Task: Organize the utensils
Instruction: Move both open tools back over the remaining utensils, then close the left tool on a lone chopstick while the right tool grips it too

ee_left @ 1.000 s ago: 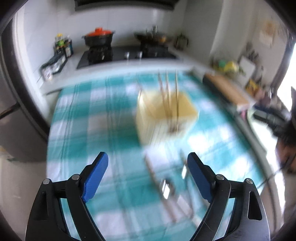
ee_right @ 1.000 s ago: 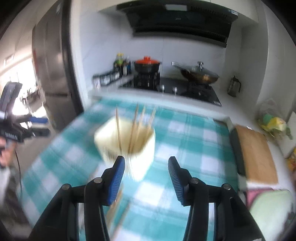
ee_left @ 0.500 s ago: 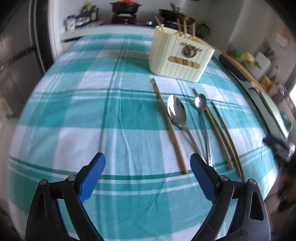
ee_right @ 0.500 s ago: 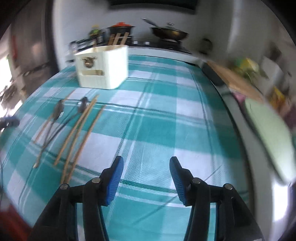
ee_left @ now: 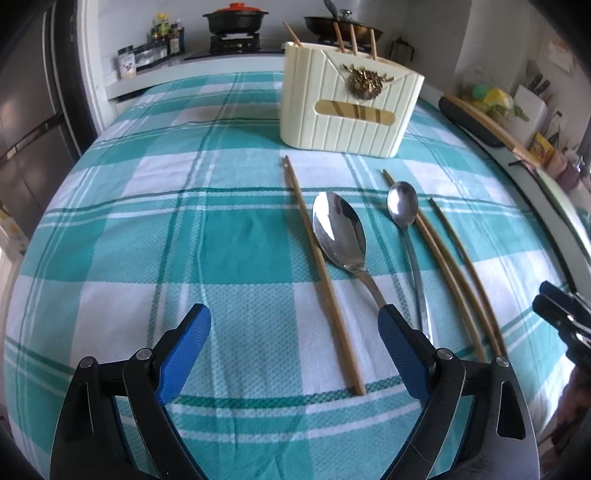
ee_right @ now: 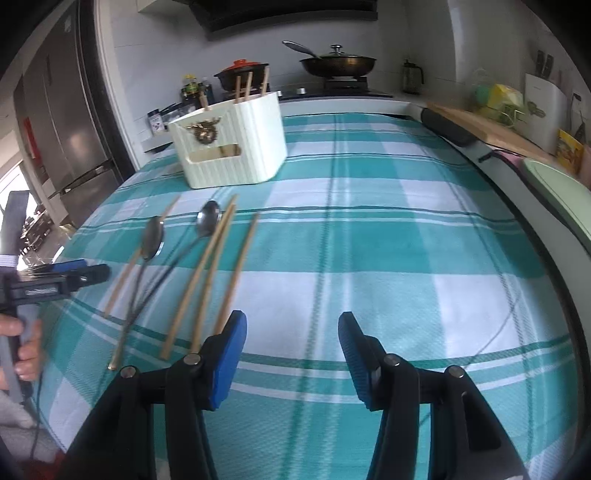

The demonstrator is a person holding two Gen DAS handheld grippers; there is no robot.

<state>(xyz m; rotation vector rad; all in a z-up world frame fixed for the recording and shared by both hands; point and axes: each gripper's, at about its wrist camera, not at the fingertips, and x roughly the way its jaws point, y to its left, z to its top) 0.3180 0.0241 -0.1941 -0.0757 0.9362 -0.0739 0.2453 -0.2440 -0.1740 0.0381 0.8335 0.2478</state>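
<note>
A cream utensil holder [ee_left: 351, 99] [ee_right: 229, 144] stands on the teal checked cloth with several chopsticks upright in it. In front of it lie a single chopstick [ee_left: 321, 273], a large spoon [ee_left: 340, 232], a small spoon [ee_left: 402, 206] and more chopsticks [ee_left: 450, 273]. My left gripper [ee_left: 291, 321] hangs open low over the cloth, and the near end of the single chopstick lies between its blue fingers. My right gripper [ee_right: 291, 325] is open over bare cloth with nothing in it. The chopsticks [ee_right: 207, 273] and spoons [ee_right: 153, 236] lie to its left.
A stove with a red-lidded pot [ee_left: 236, 18] and a wok [ee_right: 336, 62] is behind the table. A wooden board [ee_right: 491, 129] and a pale green tray [ee_right: 557, 195] run along the right side. A fridge [ee_right: 62, 147] stands on the left. A hand [ee_right: 22, 343] holds the left gripper.
Both grippers have dropped from high above the holder to just over the cloth near its front edge. The utensils have not moved, and the jaws stand about as wide as before.
</note>
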